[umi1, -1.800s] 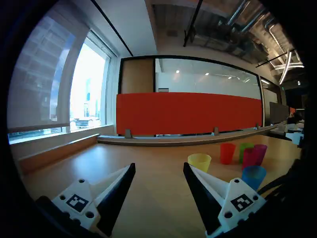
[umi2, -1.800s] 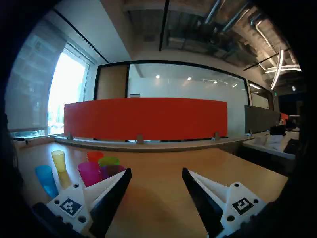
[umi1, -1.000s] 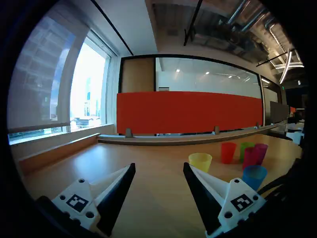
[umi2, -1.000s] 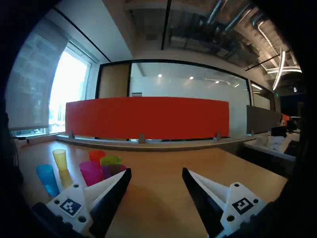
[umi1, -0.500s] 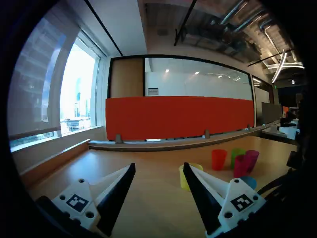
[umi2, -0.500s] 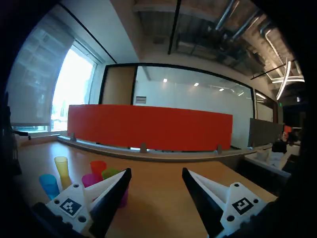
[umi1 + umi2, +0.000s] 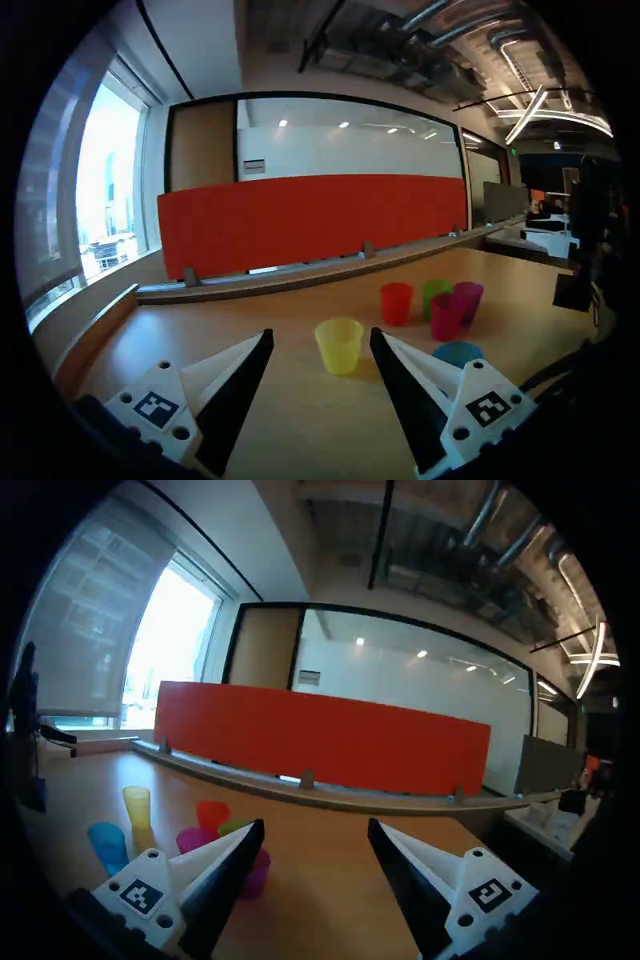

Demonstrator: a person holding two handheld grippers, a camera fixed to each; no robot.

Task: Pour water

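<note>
Several plastic cups stand in a cluster on the wooden desk (image 7: pixel 240 320). In the left gripper view a yellow cup (image 7: pixel 339 346) stands just ahead of the gap between my fingers. Behind it are a red cup (image 7: pixel 396 303), a green cup (image 7: pixel 436 293), a pink cup (image 7: pixel 446 316) and a purple cup (image 7: pixel 470 298). A blue cup (image 7: pixel 458 353) peeks from behind the right finger. My left gripper (image 7: pixel 320 331) is open and holds nothing. In the right gripper view the yellow cup (image 7: pixel 137 806), blue cup (image 7: pixel 108 846) and red cup (image 7: pixel 212 815) stand at lower left. My right gripper (image 7: pixel 314 822) is open and holds nothing.
An orange divider panel (image 7: pixel 312 220) runs along the desk's far edge, with a raised ledge below it. Bright windows (image 7: pixel 164 648) are on the left. A dark object (image 7: pixel 578 288) hangs at the right edge of the left gripper view. Bare desk lies ahead of the right gripper.
The left gripper has swung toward the cups, so the yellow cup now sits between its fingers instead of behind the right one. The right gripper's view has rotated and tilted. Both stay open.
</note>
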